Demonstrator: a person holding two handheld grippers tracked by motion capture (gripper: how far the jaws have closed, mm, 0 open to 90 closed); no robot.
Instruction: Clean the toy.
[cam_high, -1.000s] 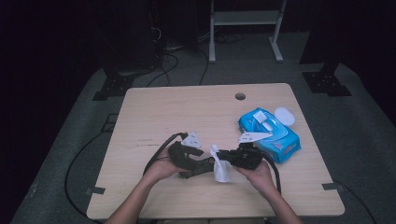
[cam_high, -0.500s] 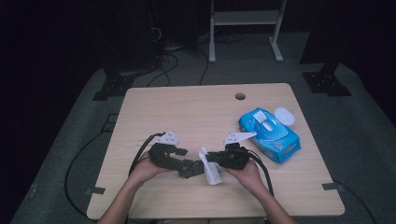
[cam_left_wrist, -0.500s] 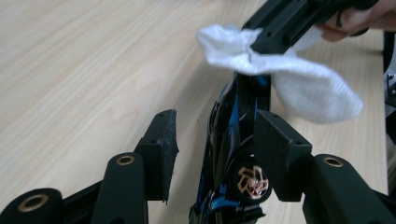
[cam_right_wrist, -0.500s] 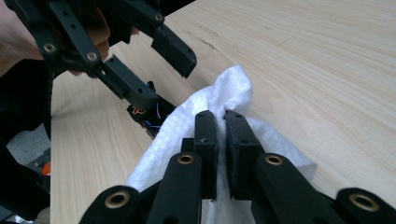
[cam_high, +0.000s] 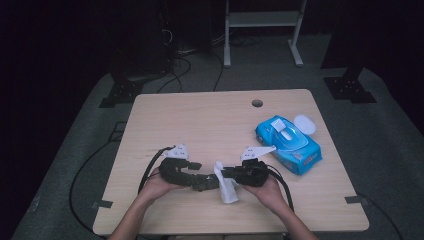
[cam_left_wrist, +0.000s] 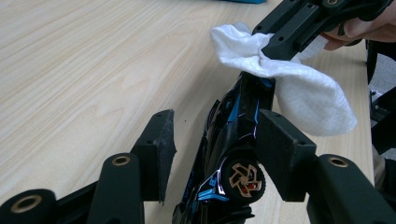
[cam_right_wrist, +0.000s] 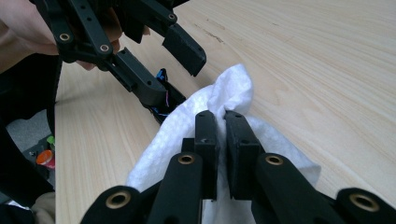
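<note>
A black toy car with blue trim and a copper-coloured wheel sits between the jaws of my left gripper. Those jaws have just been opening: one pad rests against the car and the other stands clear of it. My right gripper is shut on a crumpled white wipe, pressed to the car's far end. In the high view the left gripper and right gripper meet tip to tip near the table's front edge. The wipe hangs down below them.
A blue wipes pack with its white lid flipped open lies at the right of the wooden table. A cable hole is near the far edge. A white metal frame stands on the floor behind.
Both hands, with the car and the wipe, have shifted left along the front of the table. The right gripper stays clamped on the wipe.
</note>
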